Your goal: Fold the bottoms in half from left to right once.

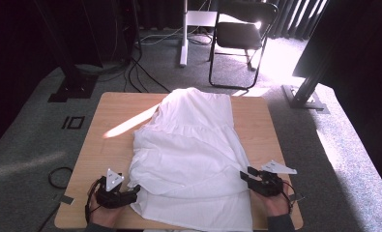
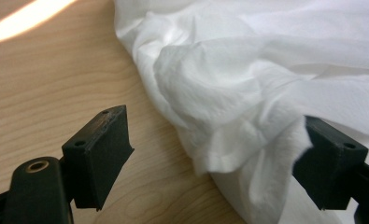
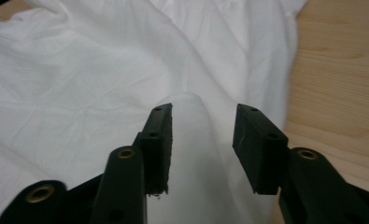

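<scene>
left gripper (image 1: 130, 192) at the table's seven o'clock corner: jaws spread wide, bunched hem of the white garment (image 1: 191, 154) between them, pads not pressing. right gripper (image 1: 246, 175) at five o'clock: jaws parted, a raised fold standing in the gap, unpinched. garment lies spread across the wooden table (image 1: 106, 125), centre through six o'clock.

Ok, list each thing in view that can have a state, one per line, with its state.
White garment: spread flat on the wooden table, wrinkled, near edge bunched.
Left gripper: jaws wide open, bunched fabric edge between them, not pinched.
Right gripper: jaws partly open, a raised fold between them, pads apart from it.
Folding chair: unfolded, standing on the floor behind the table.
</scene>
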The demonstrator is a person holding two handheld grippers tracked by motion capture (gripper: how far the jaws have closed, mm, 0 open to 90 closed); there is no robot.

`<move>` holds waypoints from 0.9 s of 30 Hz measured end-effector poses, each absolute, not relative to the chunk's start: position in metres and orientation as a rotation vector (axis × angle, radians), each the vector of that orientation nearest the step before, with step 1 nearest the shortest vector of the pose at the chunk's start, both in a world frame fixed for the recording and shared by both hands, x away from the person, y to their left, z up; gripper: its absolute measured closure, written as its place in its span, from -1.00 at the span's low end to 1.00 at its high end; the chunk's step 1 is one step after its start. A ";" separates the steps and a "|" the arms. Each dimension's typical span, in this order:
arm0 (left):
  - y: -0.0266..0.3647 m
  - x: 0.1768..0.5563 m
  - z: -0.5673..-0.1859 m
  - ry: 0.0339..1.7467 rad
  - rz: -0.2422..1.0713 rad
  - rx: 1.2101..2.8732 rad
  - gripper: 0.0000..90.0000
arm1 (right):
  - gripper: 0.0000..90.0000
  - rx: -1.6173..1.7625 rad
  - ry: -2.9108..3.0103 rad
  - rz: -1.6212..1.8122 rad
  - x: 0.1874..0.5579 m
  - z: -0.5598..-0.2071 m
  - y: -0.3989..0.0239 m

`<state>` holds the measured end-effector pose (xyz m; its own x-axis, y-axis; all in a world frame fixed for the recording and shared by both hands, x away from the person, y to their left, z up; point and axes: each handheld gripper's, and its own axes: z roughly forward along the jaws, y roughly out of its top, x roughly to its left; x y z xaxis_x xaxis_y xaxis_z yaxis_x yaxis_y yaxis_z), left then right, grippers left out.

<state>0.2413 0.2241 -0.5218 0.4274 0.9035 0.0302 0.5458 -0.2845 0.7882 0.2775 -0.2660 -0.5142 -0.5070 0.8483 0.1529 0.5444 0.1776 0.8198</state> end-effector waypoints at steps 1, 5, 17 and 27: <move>0.224 0.240 -0.520 1.209 0.623 1.963 -0.58 | 0.20 1.328 2.130 1.237 0.282 -0.516 -0.262; 0.224 0.239 -0.515 1.178 0.645 1.968 -0.56 | 0.06 1.375 2.173 1.182 0.308 -0.531 -0.242; 0.232 0.246 -0.525 1.166 0.543 2.001 0.71 | 0.93 1.269 2.341 1.157 0.289 -0.536 -0.229; 0.251 0.237 -0.533 1.271 0.534 1.999 0.85 | 0.86 1.259 2.396 1.212 0.230 -0.535 -0.263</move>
